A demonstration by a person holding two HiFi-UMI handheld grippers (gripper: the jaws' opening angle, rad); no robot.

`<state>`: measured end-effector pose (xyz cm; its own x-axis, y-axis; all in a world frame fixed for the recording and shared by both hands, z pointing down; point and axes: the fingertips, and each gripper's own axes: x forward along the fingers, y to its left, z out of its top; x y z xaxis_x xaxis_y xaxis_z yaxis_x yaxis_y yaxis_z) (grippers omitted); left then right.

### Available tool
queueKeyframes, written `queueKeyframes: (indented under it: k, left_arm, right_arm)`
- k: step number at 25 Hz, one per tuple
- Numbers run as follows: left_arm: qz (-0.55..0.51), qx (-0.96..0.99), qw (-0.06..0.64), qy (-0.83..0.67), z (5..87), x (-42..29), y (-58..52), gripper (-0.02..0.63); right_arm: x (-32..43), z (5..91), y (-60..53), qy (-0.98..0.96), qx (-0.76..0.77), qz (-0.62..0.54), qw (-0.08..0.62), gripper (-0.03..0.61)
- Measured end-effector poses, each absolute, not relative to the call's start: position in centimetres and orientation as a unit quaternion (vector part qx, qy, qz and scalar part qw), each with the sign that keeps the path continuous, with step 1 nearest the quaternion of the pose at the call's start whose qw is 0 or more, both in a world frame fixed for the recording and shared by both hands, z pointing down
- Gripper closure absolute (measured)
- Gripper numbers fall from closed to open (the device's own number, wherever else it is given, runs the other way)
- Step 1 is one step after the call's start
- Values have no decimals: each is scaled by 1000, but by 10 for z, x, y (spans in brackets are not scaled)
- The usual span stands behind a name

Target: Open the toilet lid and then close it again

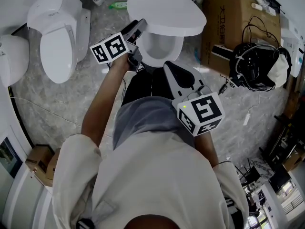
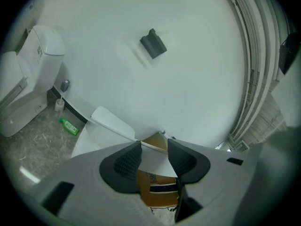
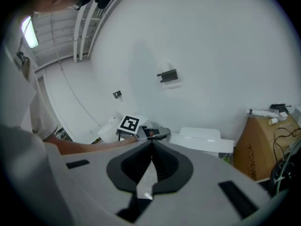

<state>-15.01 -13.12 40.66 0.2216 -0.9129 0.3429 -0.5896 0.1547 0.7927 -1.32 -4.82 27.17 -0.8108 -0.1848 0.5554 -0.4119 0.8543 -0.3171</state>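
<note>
The white toilet has its lid part-way raised over the bowl. My left gripper is at the lid's left edge. In the left gripper view the jaws of this gripper stand apart, and the white lid fills the gap between them without being clamped. Lower down, my right gripper hangs over the person's lap, short of the bowl and touching nothing. Its jaws are shut and hold nothing. The right gripper view shows the toilet ahead.
A second toilet stands to the left. A cardboard box stands right of the toilet, with black headphones and cables beside it. A green bottle lies by the wall, which carries a dark bracket.
</note>
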Motion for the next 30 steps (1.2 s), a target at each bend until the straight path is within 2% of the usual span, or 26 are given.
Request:
queueKeyframes:
  k: [30]
  left_arm:
    - [-184,650,398,-621,365,-187,-191,457]
  right_arm:
    - [-21,268,-73,-928,168,199,267,568]
